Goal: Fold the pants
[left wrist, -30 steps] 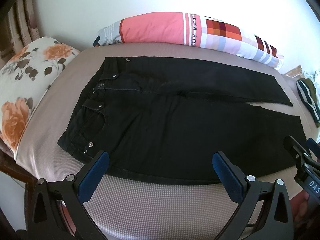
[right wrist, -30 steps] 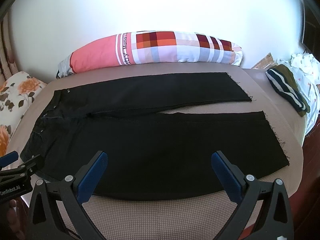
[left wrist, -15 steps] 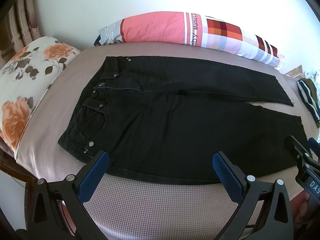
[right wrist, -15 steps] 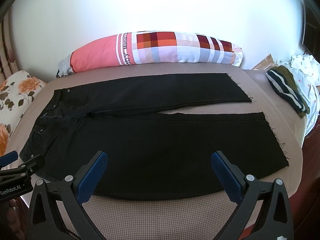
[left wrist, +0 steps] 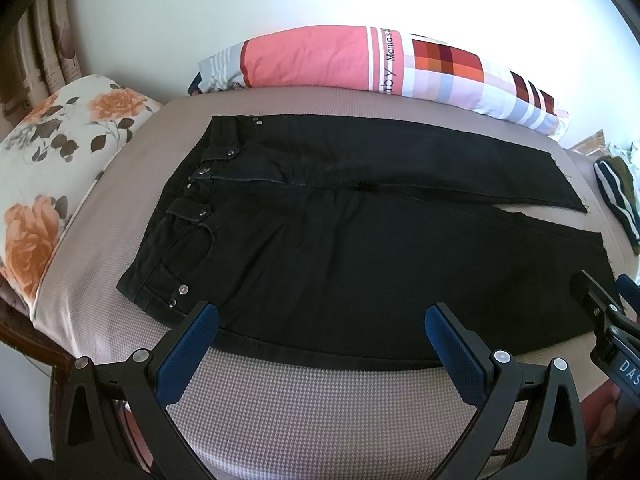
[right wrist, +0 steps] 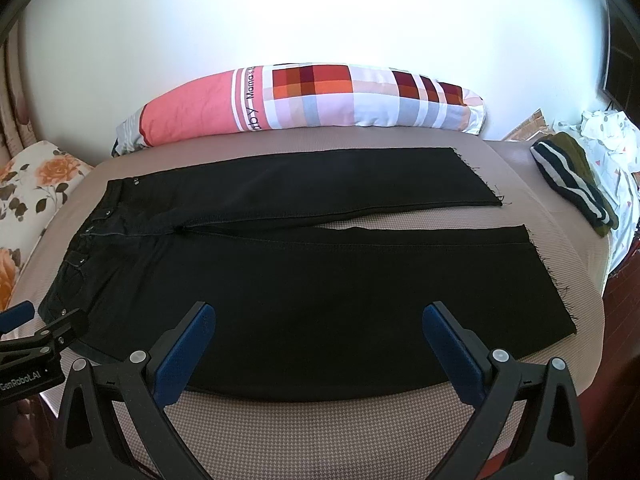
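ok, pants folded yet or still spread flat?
Spread flat. The black pants lie unfolded on the bed, both legs side by side with a gap between the hems, waistband toward the floral pillow.

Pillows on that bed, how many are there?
2. A long pink-and-checked pillow lies along the wall behind the black pants; a floral pillow sits at the waistband end. Others may lie out of view.

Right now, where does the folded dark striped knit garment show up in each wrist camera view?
Left wrist: folded dark striped knit garment at the far right edge, beyond the black pants' hems.
Right wrist: upper right, again past the hems.
Shared landmark: the long pink and plaid pillow.
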The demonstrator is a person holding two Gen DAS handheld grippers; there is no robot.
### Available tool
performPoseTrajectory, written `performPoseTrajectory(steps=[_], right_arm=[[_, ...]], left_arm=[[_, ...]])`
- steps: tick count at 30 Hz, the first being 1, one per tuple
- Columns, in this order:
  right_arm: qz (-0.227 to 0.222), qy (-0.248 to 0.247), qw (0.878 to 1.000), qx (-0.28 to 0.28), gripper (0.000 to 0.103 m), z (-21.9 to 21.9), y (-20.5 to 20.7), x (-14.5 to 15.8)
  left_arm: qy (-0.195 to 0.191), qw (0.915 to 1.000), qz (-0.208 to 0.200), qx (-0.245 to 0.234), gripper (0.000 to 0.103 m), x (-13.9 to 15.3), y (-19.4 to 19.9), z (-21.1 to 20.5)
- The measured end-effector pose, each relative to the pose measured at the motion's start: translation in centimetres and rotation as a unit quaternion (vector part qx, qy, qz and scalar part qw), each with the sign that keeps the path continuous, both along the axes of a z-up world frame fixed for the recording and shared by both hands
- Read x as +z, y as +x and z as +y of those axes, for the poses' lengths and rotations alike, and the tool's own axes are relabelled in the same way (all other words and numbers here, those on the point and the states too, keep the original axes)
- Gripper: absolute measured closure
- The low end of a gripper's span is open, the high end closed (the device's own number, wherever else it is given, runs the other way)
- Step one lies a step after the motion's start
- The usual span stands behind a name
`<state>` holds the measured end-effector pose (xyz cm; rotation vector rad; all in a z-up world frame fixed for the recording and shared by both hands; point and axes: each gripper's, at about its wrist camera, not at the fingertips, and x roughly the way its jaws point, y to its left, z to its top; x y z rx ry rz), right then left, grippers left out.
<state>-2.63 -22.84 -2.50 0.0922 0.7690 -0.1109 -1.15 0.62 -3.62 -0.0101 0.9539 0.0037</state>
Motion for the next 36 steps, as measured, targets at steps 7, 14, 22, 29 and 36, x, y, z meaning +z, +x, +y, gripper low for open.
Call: performPoseTrajectory(steps=[7, 14, 22, 29, 36], right_arm=[[0.005, -0.002, 1.0, -0.001, 0.0, 0.0, 0.0, 0.0], [0.009, 0.0, 1.0, -0.002, 0.0, 0.0, 0.0, 0.0], [0.004, 0.0, 1.0, -0.003, 0.0, -0.2, 0.1, 0.2], [0.008, -0.016, 1.0, -0.004, 0.0, -0.5, 0.2, 0.1], [-0.001, 0.026, 1.0, 0.001, 0.0, -1.5, 1.0, 0.0]], left_arm=[[0.0, 1.0, -0.001, 0.0, 0.001, 0.0, 0.0, 0.0], [0.003, 1.0, -0.001, -0.002, 0.001, 0.1, -0.1, 0.0], [0.004, 1.0, -0.001, -0.002, 0.001, 0.0, -0.1, 0.1], [0.004, 1.0, -0.002, -0.003, 0.001, 0.0, 0.0, 0.1], [-0.006, 0.9999, 0.0, -0.009, 0.001, 0.2, 1.8, 1.0]])
